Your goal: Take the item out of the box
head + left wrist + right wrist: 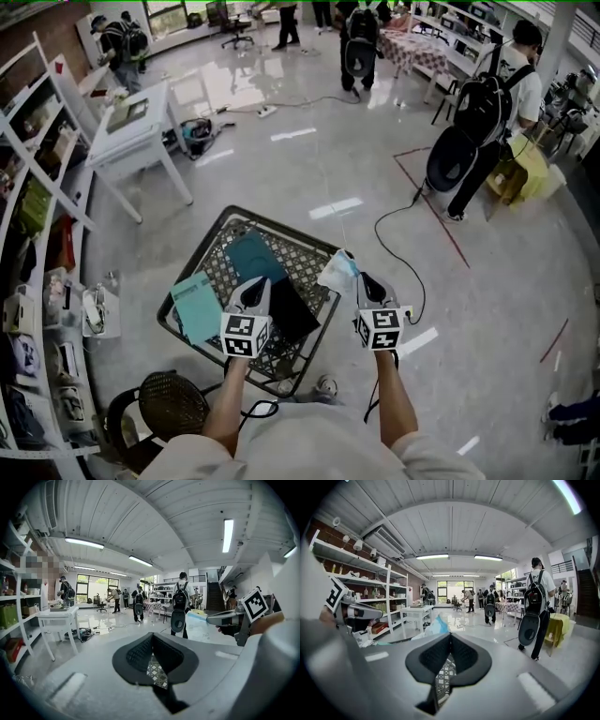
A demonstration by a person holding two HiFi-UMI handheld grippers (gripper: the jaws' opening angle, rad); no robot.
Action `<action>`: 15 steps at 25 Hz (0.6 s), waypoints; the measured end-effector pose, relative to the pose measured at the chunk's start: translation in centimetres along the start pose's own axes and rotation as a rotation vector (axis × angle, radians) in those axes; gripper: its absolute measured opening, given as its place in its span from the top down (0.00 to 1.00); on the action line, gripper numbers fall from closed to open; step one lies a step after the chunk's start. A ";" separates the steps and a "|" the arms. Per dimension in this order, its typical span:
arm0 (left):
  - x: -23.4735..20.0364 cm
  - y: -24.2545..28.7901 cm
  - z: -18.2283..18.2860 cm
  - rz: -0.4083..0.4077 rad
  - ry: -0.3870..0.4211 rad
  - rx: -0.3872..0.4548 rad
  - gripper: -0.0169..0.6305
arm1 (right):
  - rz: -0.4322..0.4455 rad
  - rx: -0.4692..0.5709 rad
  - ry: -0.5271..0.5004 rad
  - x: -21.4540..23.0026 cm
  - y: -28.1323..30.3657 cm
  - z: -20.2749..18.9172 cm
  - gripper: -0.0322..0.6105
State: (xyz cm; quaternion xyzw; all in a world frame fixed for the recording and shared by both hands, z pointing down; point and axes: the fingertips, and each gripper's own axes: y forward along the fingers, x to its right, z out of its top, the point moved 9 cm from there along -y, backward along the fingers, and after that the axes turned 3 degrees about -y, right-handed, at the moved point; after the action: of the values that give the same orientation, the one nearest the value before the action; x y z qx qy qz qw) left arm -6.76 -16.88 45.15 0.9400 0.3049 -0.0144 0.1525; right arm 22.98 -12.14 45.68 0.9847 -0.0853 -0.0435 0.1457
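A black wire-mesh box [228, 221] stands on the floor in front of me. In it lie a light teal booklet [195, 306], a dark teal flat item [253, 258] and a black flat item [292, 315]. My right gripper [354, 272] hangs over the box's right rim, shut on a crumpled white and blue item [336, 271]. That item [436, 625] shows just past the closed jaws in the right gripper view. My left gripper [259, 284] hovers over the middle of the box, its jaws [152, 637] closed with nothing between them. Mesh shows below both pairs of jaws.
White shelves [37, 234] line the left wall, with a white table [131, 141] behind the box. A round black mesh stool [173, 403] sits at my lower left. A black cable [394, 225] trails on the floor to the right. A person with a backpack [487, 122] stands at right.
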 end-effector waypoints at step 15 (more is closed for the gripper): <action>0.0 -0.9 3.8 0.002 0.027 0.099 0.96 | -0.015 0.093 -0.032 -0.1 -0.7 4.3 0.95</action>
State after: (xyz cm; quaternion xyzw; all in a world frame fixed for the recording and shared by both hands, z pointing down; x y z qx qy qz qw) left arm -7.07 -17.31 41.28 0.9469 0.3048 -0.0165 0.1014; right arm 22.50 -12.65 41.37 0.9902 -0.0823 -0.0561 0.0981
